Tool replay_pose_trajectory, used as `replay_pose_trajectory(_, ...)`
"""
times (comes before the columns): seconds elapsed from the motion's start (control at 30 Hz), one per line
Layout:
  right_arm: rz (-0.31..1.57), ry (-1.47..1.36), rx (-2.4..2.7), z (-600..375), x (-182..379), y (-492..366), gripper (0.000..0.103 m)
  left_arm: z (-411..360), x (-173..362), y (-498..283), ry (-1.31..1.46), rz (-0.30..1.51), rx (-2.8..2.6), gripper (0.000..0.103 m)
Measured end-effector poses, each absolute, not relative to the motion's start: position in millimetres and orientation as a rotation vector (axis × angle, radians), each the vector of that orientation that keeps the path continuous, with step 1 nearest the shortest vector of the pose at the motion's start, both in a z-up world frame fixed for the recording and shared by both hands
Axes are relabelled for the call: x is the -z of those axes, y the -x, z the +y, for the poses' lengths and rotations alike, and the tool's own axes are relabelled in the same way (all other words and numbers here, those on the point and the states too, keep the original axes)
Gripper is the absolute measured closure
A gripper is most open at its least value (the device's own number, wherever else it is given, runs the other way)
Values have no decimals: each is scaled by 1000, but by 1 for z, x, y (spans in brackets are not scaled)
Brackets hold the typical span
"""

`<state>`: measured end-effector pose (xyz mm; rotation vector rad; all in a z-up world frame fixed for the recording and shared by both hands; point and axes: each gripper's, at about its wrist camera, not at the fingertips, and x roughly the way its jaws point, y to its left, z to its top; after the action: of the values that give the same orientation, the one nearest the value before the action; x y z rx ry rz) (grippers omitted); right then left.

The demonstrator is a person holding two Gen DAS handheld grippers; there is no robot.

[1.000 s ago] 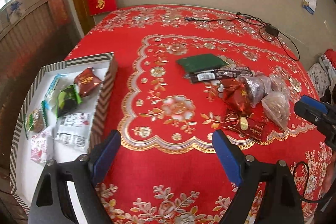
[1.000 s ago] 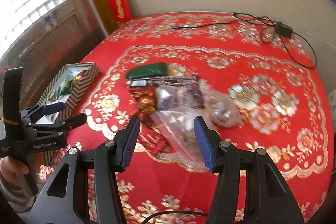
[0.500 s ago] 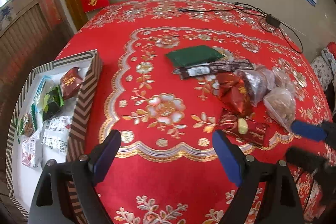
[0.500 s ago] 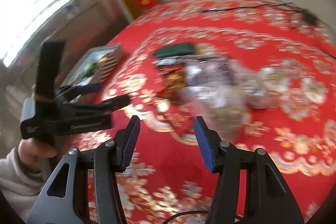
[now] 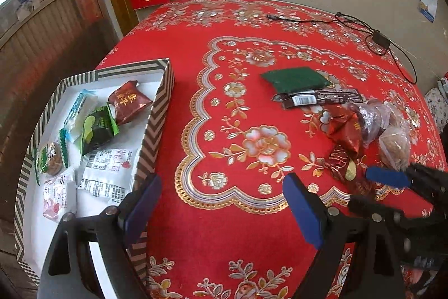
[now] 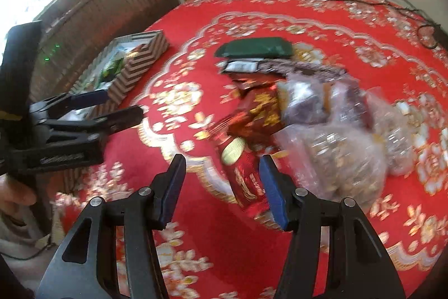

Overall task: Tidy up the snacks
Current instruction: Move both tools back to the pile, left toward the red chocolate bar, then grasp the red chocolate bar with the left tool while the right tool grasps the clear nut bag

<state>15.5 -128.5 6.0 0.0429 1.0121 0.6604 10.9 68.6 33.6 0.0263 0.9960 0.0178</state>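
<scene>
I found my left gripper [image 5: 221, 203] standing wide, nothing between its blue pads, over bare red cloth [image 5: 229, 69] just right of the striped box [image 5: 156, 116]. The box sat at the table's left edge and held several wrapped snacks: a maroon packet [image 5: 127, 101] at its far end, a green one [image 5: 96, 129] beside it, and white ones [image 5: 107, 171] nearer me.

My right gripper [image 6: 221, 187] was opening, its jaws partly apart, lowered at the near end of the loose pile on the right side of the table. A long red packet [image 6: 246, 181] lay between the pads; the right pad looked close against it, but with the blur I could not tell whether it touched. Behind that packet lay another red packet [image 6: 260, 111], clear bags [image 6: 344, 156] to its right, then a dark bar [image 5: 316, 98] and a green pouch [image 5: 294, 79] farthest off.

A black cable [image 5: 372, 32] lay at the table's far right. The left gripper also showed in the right view, a hand [image 6: 14, 192] beneath it.
</scene>
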Motion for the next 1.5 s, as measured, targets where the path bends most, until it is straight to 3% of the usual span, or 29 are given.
replay_pose_trajectory(0.2,1002,-29,-734,-114,-11,-4,48,72,-34,-9,-19,996,-27,13)
replay_pose_trajectory(0.47,890,-200,-587,-183,-38,-4,48,38,-31,-13,-16,1018,51,13)
replay_pose_trajectory(0.57,851,-218,-484,-213,-50,-2,38,17,-27,-15,-23,1029,86,13)
replay_pose_trajectory(0.63,839,-250,-417,-232,-51,-4,37,5,-24,-16,-24,1037,103,13)
replay_pose_trajectory(0.97,944,-422,-333,-247,-12,-23,37,-23,-6,-29,-45,1057,77,13)
replay_pose_trajectory(1.2,963,-338,-311,-208,-5,-37,37,-30,-3,-31,-77,1029,85,13)
replay_pose_trajectory(1.27,954,-296,-316,-203,-1,-40,39,-31,-4,-30,-87,1011,103,20)
replay_pose_trajectory(1.3,949,-287,-319,-203,1,-41,46,-32,-4,-29,-96,1000,117,23)
replay_pose_trajectory(1.4,931,-301,-353,-213,8,-43,56,-31,-8,-28,-108,985,139,50)
replay_pose_trajectory(1.43,927,-301,-361,-215,8,-43,57,-32,-9,-28,-114,980,146,65)
replay_pose_trajectory(1.47,923,-291,-368,-215,9,-42,59,-32,-10,-27,-119,979,156,72)
replay_pose_trajectory(1.5,921,-266,-370,-213,8,-41,60,-32,-10,-27,-122,977,165,73)
